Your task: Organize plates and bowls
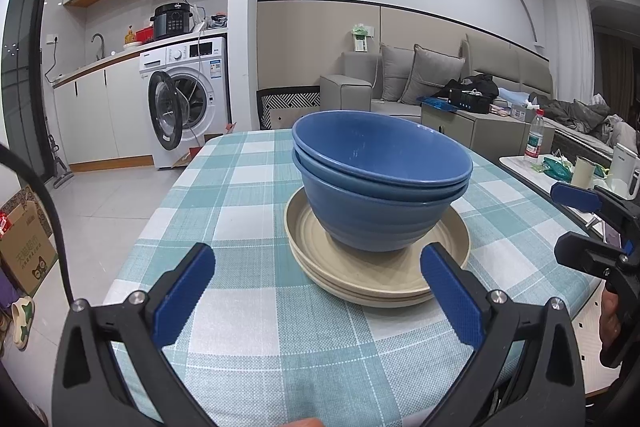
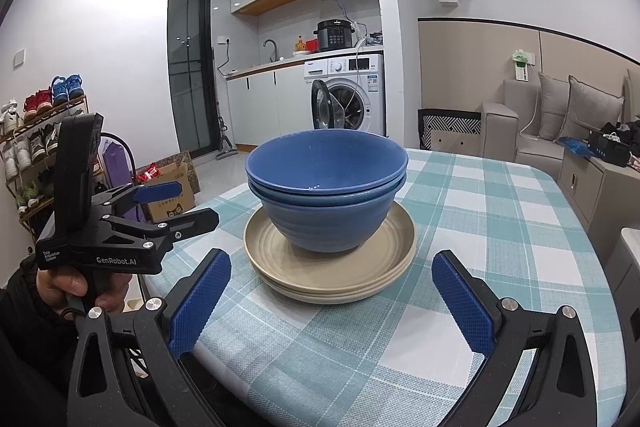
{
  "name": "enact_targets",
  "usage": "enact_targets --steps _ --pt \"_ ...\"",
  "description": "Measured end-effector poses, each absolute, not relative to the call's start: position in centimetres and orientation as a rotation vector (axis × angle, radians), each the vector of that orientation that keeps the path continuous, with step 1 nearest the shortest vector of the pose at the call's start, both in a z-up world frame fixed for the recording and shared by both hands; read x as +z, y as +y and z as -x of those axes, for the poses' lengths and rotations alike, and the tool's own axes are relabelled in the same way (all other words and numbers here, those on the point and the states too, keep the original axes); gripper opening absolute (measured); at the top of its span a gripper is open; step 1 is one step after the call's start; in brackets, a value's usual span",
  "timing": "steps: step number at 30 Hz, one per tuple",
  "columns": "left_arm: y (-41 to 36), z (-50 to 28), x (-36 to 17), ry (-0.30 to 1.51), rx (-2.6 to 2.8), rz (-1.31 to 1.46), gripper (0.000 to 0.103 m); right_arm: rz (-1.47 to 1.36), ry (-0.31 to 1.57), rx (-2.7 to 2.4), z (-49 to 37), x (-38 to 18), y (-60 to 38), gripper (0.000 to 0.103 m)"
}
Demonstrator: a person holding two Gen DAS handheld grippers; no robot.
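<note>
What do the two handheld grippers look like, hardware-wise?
Both match: black plastic frames with silver screws and two fingers carrying blue textured pads. The left gripper has a black cable looping off its side; seen from the right wrist, its body reads "GenRobot.AI" and "Data Acquisition System" in white. The right gripper looks the same. A dark sleeve covers the left wrist.

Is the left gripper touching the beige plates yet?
Apart. The right wrist view shows the left gripper held off the table's edge, checked cloth between it and the beige plates; jaws open, empty.
</note>
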State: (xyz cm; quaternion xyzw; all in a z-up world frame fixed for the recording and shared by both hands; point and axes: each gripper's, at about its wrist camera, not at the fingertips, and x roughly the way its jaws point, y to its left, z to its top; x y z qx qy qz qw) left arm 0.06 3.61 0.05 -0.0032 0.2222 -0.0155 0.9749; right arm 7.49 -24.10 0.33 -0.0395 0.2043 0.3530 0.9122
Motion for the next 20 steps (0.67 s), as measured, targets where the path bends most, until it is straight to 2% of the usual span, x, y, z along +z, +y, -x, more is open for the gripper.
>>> enact_targets --steps 20 --pt "3.45 -0.26 -0.25 0.456 -0.044 0.011 0.103 0.082 0.422 0.726 -7.47 0.28 -24.11 0.102"
